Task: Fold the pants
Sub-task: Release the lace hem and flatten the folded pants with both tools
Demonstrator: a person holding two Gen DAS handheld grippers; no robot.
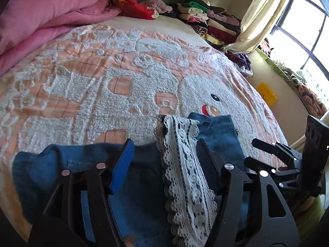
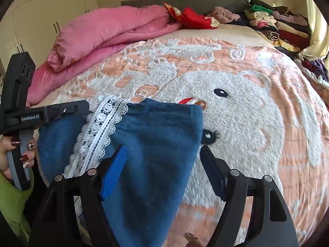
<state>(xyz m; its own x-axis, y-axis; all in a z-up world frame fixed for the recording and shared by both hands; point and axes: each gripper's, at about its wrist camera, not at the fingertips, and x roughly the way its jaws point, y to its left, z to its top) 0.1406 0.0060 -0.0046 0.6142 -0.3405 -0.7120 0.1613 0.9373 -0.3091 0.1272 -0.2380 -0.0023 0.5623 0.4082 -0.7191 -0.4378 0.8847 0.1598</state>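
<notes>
A: The blue velvety pants with the white lace stripe (image 2: pixel 156 144) are seen lying on the peach-and-white fleece bedspread (image 2: pixel 257 123), long axis running away from both tongs.

B: The left gripper (image 1: pixel 164 154) is spread over the lace, nothing pinched; the right gripper (image 2: pixel 162 158) is parted too, nearer the far hem.

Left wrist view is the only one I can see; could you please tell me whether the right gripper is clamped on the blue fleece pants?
Observer: No. The right gripper stands open above the blue fleece pants; neither pad presses the cloth.
Operator: Thank you. Where does the pants' far right corner lie on the peach and white bedspread?
Observer: Between the embroidered bear's red mouth and a second black eye, which your view lacks.
Operator: And what holds the left gripper?
Observer: A hand with dark red nails grips its grey handle, next to a green sleeve.
</notes>
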